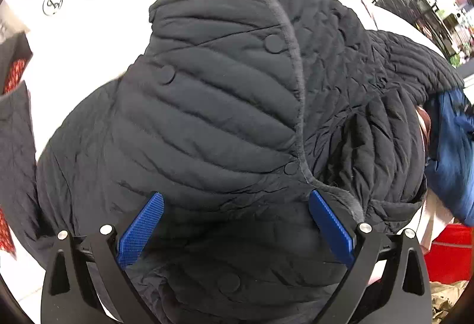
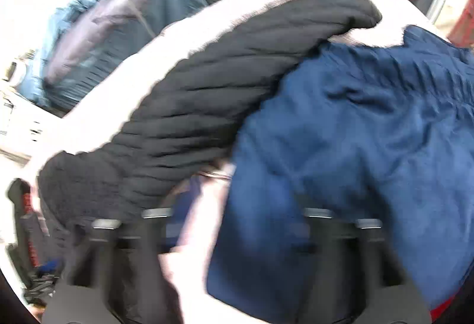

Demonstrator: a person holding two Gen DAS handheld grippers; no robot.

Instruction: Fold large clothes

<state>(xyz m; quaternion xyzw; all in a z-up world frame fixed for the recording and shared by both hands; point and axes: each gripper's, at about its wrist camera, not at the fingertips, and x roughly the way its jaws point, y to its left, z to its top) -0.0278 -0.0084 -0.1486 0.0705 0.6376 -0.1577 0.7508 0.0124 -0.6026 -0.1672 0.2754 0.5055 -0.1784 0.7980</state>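
Blue ribbed pads [image 1: 141,230] of the left gripper [image 1: 235,230] stand spread wide over a black quilted puffer jacket [image 1: 213,122], gripping nothing, the fabric lying loose between and beneath them. The jacket sprawls across a white table [image 1: 97,36], one front panel with round snaps [image 1: 166,74] turned over the body along a piped edge [image 1: 299,104], a sleeve [image 2: 237,81] trailing off to the right.

From the right wrist view, badly blurred, that sleeve runs up to its cuff beside a navy blue garment [image 2: 355,146] heaped against it. The right gripper [image 2: 237,223] shows only its dark finger bases at the frame's foot; whether its jaws are parted or closed cannot be told.

The fold looks barely begun. To do this step well, the left gripper would do best to settle onto the hem or the panel's edge near the lowest snap, pinching both layers of the slippery shell, not the puffed quilting, which is likely to slide free. The sleeve wants drawing clear of the navy garment before it is laid across the body, or the two may drag together. A teal coat [image 2: 124,27] hangs well apart behind.
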